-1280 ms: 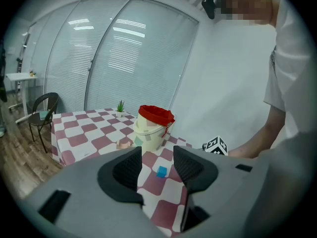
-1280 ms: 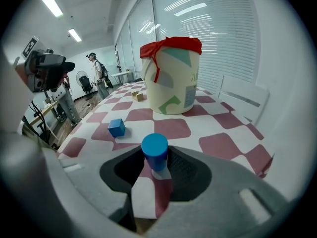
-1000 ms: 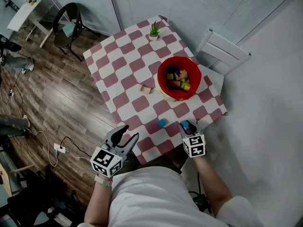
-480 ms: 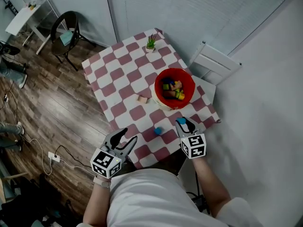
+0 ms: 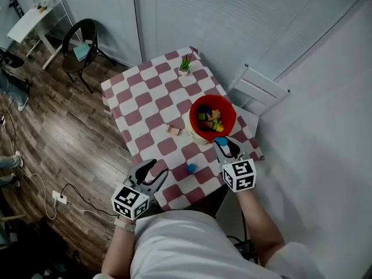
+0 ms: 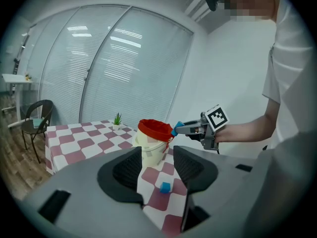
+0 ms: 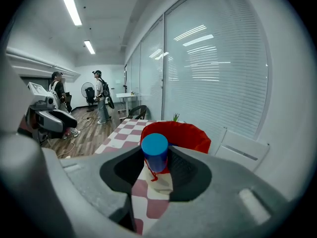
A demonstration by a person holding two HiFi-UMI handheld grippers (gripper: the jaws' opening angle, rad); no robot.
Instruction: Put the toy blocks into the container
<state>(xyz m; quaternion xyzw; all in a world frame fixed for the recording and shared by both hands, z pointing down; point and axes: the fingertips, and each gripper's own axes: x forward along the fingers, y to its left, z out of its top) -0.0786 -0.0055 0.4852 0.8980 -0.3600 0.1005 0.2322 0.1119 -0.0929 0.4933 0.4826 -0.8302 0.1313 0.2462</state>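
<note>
Clenched on a blue cylinder block (image 5: 220,140), the right claw (image 5: 221,143) has travelled from the surface (image 5: 152,95) edge up to the container (image 5: 192,114) near rim, so release looks next. The left claw (image 5: 152,170) hangs released and empty. A blue cube (image 5: 190,168) and tan block (image 5: 174,131) lie outside the container.
</note>
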